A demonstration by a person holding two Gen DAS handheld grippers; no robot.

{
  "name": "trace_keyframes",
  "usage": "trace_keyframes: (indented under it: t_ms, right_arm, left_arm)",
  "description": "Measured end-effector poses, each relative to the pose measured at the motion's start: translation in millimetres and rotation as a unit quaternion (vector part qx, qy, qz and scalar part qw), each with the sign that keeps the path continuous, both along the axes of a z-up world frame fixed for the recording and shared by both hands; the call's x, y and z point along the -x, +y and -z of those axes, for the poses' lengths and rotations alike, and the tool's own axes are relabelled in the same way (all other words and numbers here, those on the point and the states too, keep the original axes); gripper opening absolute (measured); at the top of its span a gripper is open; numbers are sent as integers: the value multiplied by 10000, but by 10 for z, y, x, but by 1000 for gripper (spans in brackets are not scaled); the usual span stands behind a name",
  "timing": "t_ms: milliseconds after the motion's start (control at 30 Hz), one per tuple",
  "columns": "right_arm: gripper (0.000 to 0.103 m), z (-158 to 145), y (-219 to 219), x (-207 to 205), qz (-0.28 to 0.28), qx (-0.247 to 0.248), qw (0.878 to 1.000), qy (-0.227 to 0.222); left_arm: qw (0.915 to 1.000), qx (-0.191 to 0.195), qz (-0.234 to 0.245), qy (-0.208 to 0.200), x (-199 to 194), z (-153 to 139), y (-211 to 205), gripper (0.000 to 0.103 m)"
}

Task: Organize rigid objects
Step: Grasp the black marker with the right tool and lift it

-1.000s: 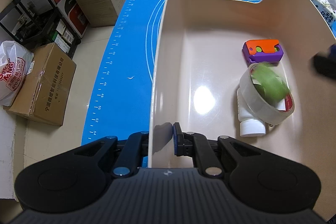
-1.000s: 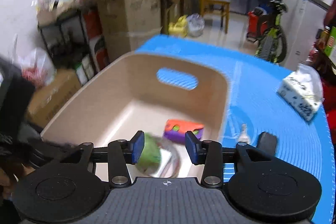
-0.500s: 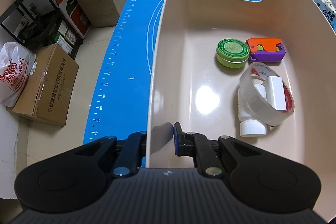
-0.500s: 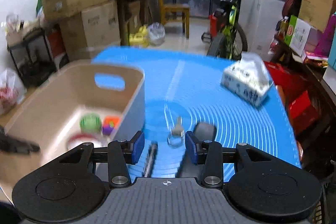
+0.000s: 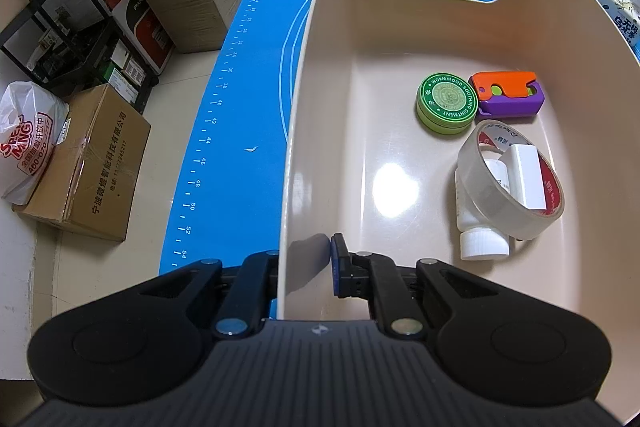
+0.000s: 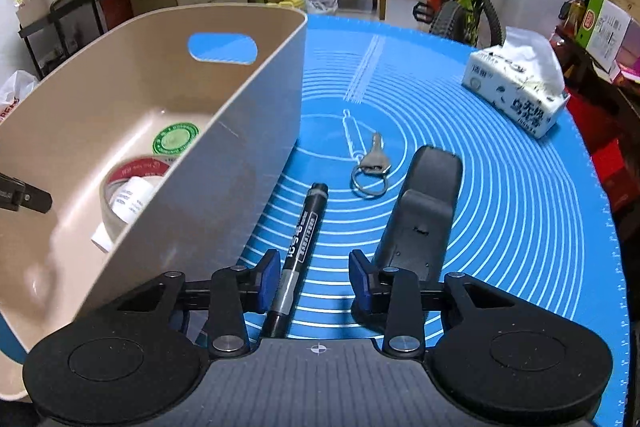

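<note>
A beige bin (image 5: 304, 147) stands on the blue mat, and my left gripper (image 5: 306, 255) is shut on its near wall. Inside lie a green ointment tin (image 5: 447, 103), an orange-and-purple toy (image 5: 508, 95), a clear tape roll (image 5: 492, 203) and a white bottle (image 5: 480, 239). My right gripper (image 6: 314, 263) hangs low over the mat to the right of the bin (image 6: 256, 99). Its jaws are closing around a black marker (image 6: 306, 227) that lies close to the left pad; the right pad is clear of it.
A key on a ring (image 6: 372, 163) and a long black object (image 6: 424, 211) lie on the mat (image 6: 500, 227) beside the marker. A tissue pack (image 6: 516, 95) sits at the far right. Cardboard boxes (image 5: 84, 167) stand on the floor to the left.
The green tin has dropped from the right gripper and come to rest in the bin. The right gripper has swung right and come down over the marker. The left gripper has kept still.
</note>
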State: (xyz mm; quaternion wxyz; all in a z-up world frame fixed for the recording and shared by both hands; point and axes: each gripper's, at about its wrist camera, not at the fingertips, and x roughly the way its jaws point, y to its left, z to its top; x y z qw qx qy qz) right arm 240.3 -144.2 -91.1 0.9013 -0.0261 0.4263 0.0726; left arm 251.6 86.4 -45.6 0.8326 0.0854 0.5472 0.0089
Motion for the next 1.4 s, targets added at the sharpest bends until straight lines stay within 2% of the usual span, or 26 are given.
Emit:
trace_keyframes:
  t_ms: [400,500,567,633,700,833,1033,1400]
  right_arm:
    - [44,121,61,-110,-6,96,9999,128]
    - [43,178,56,-189,53,75,9995,316]
    - [39,178,62,-194,41,97,9996,265]
    - [29,188,46,-192,48,35,9996,259]
    - [25,194,42,-179,94,46,9997,235]
    - [24,151,32,-124,239,-7,9996,155]
    - [24,-152,-13,30,410,-28,9987,-294]
    - [24,-1066,65,137,328,-251,9907,-1294]
  left_arm:
    - [10000,-7,-1,-2,-1,4,-4,14]
    - [10000,-2,1,-1,-2,1,0,14]
    - [10000,-6,5,-2,-2,-1,3,14]
    - [10000,-4,5,-4,-2,-1,3,14]
    - [10000,-8,6,-8,-2,-1,2,14]
    - [10000,-16,9,-20,0,-8,8,14]
    - [10000,-15,13,-39,6,-23,4,14]
    - [10000,-29,19,-53,12,-17,-8,14]
